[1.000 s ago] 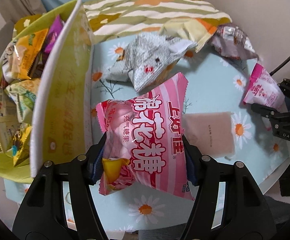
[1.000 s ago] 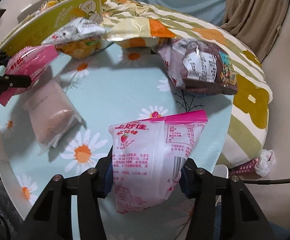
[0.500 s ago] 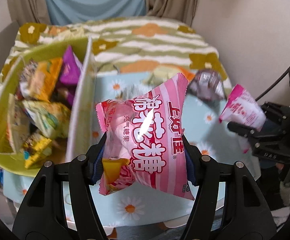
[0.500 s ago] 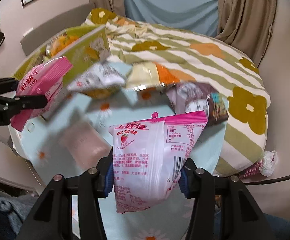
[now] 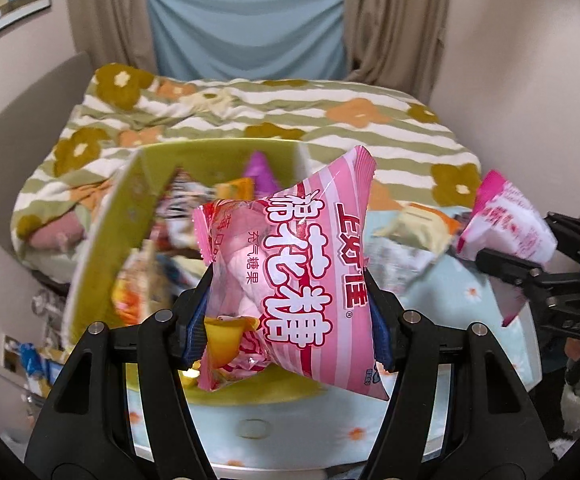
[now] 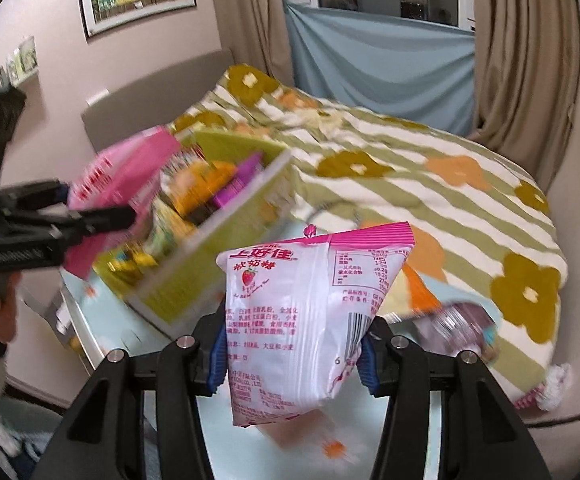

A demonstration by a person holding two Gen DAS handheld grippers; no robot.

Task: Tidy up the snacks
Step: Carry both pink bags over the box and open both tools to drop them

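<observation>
My left gripper is shut on a pink striped marshmallow bag, held in the air in front of the green snack box. My right gripper is shut on a pink-and-white candy bag, raised above the table. In the left wrist view the right gripper shows at the right edge with its bag. In the right wrist view the left gripper shows at the left with its pink bag, next to the green box full of snacks.
The round daisy-print table holds loose packets: a yellow-orange one, a grey one, and a dark purple one. A bed with a striped floral quilt lies behind. Curtains and a wall stand beyond.
Both grippers have lifted their bags up from the table and tilted toward level. The left one has swung left, and the green box now lies straight ahead of it.
</observation>
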